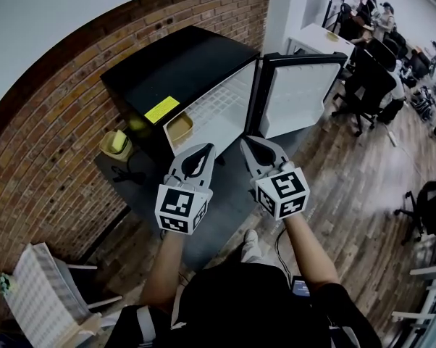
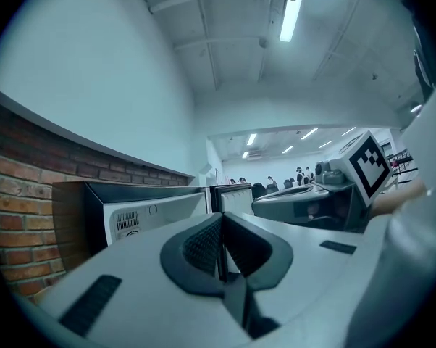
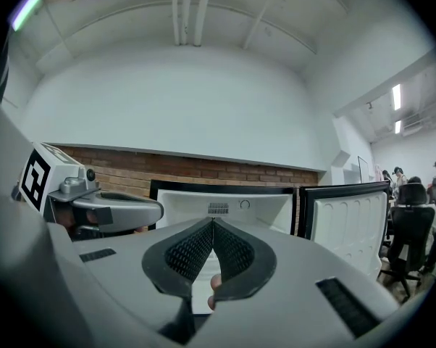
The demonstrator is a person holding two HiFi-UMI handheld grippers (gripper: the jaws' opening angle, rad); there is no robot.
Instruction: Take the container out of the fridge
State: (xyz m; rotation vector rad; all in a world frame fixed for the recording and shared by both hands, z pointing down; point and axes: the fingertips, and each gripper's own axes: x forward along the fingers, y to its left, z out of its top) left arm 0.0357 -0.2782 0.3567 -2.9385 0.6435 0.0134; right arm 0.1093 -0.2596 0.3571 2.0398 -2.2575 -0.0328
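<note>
A black mini fridge (image 1: 176,71) stands against the brick wall with its door (image 1: 298,93) swung open to the right. Inside the white interior, low on the left, sits a tan container (image 1: 179,127). Both grippers hover side by side in front of the opening, pointing at it and apart from the container. My left gripper (image 1: 209,148) is shut with nothing between its pads, and so is my right gripper (image 1: 245,142). In the right gripper view the shut right gripper (image 3: 212,223) faces the fridge interior (image 3: 261,210). The left gripper view shows the shut left gripper (image 2: 220,220) and the fridge (image 2: 142,210).
A yellow-green tub (image 1: 116,143) sits on the floor left of the fridge. A white wire rack (image 1: 40,292) stands at the lower left. Office chairs (image 1: 370,85), desks and seated people fill the far right. Brick wall (image 1: 51,151) runs behind the fridge.
</note>
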